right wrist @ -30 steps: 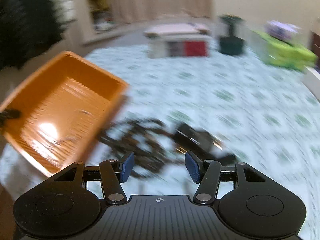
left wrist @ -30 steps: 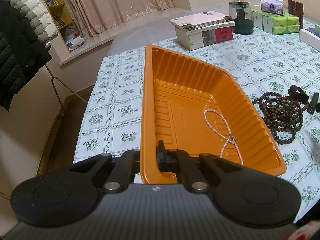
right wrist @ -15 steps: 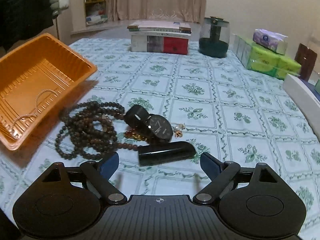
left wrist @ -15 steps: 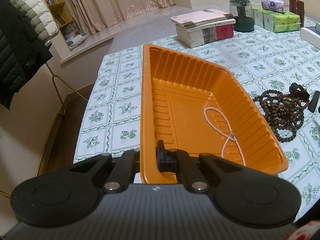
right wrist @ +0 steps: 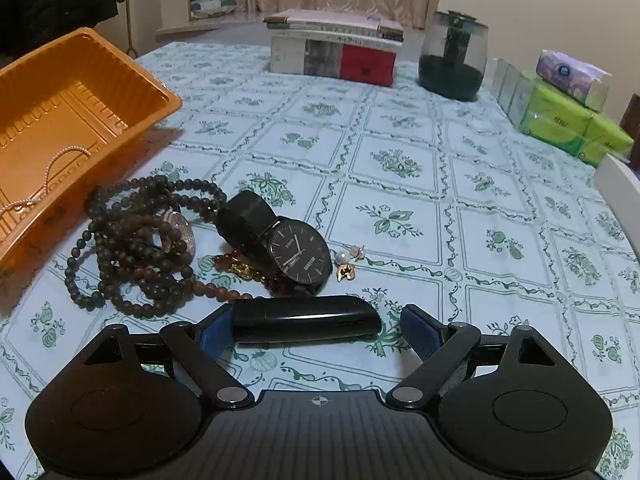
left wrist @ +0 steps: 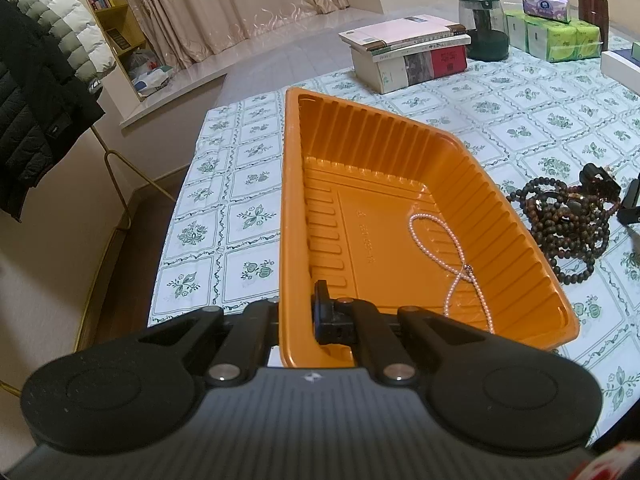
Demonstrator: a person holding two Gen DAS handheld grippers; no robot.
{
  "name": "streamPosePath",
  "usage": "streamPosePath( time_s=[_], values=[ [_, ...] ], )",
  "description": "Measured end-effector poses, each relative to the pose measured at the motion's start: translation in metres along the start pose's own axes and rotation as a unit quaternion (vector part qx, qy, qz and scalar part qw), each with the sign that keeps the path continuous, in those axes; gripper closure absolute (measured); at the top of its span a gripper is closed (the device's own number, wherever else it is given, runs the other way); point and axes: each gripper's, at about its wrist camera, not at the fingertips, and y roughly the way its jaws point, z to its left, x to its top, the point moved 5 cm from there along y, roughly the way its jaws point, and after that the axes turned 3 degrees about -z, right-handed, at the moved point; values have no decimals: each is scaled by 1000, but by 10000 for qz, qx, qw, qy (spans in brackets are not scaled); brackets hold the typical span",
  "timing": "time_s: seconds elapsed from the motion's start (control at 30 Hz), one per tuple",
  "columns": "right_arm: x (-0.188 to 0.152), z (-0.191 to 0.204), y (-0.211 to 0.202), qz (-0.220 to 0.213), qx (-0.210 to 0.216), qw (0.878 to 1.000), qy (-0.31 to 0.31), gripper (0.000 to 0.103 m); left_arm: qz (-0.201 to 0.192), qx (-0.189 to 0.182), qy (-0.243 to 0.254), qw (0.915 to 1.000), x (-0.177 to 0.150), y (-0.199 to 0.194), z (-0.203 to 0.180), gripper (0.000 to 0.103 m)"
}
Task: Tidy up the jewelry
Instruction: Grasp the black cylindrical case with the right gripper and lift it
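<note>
Floral-clothed table (right wrist: 400, 208): only the pearl necklace (left wrist: 452, 252) lies in the orange tray (left wrist: 360, 152), gripped by the left tongs (left wrist: 298, 316); right tongs (right wrist: 316, 326) gape around the black case (right wrist: 306, 318), beads (right wrist: 132, 248) and watch (right wrist: 296, 254) left.

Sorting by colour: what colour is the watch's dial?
Black, matching its black strap; the watch shows best in the right wrist view.

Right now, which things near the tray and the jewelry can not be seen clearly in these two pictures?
- Left wrist view: black watch and black case, cut by the right edge.
- Right wrist view: orange tray, near end cut by the left edge.
- Right wrist view: small watch, half buried under the dark bead strands.
- Right wrist view: earrings, too small for detail.
</note>
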Motion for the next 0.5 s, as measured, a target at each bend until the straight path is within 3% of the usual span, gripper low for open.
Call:
streamPosePath(
  time_s=[0.13,0.2,0.5],
  values=[
    [0,-1,2,21,65,10000,32,17,16,-3,16,10000,0,1,0,100],
    [0,1,1,20,84,10000,3,27,20,-2,29,10000,0,1,-1,100],
    [6,10,-15,-204,-202,9995,-134,27,25,-4,65,10000,1,1,-2,100]
  ],
)
